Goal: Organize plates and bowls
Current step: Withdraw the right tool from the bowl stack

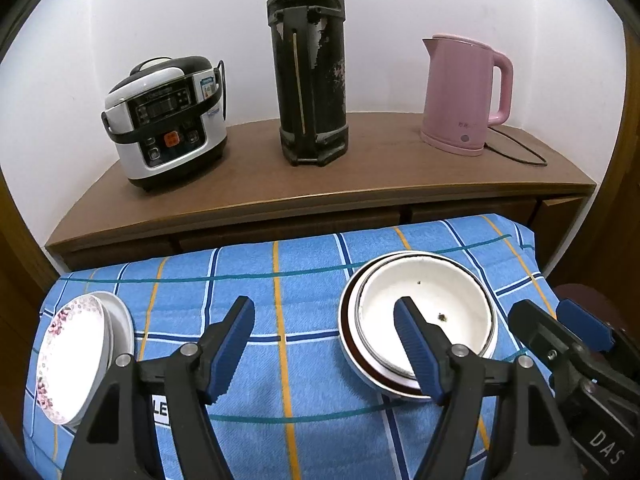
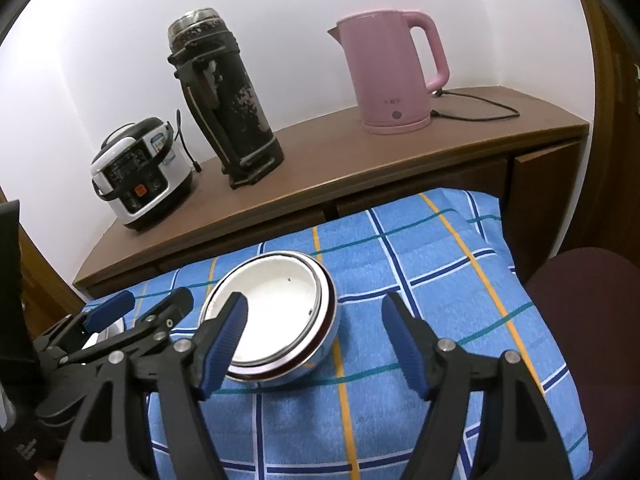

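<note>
My left tongs (image 1: 324,344) are spread wide with nothing between the blue pads (image 1: 230,350), held above the blue checked cloth (image 1: 248,280). My right tongs (image 2: 314,340) are spread just as wide and hold nothing either; their left pad (image 2: 224,350) crosses in front of the bowls' near rim, though I cannot tell whether it touches.

The bowls (image 1: 424,300) sit nested, mouth up, white inside with a dark red band on the outer one, right of the cloth's middle. They are round, so no long axis shows. At the cloth's left edge the plates (image 1: 76,356) lie stacked, faces up, the top one white with a speckled pink rim, well apart from the bowls.

Beyond the cloth, on a wooden cabinet (image 1: 360,184), stand a rice cooker (image 1: 164,120), a tall black thermos (image 1: 308,64) and a pink kettle (image 1: 464,92).
</note>
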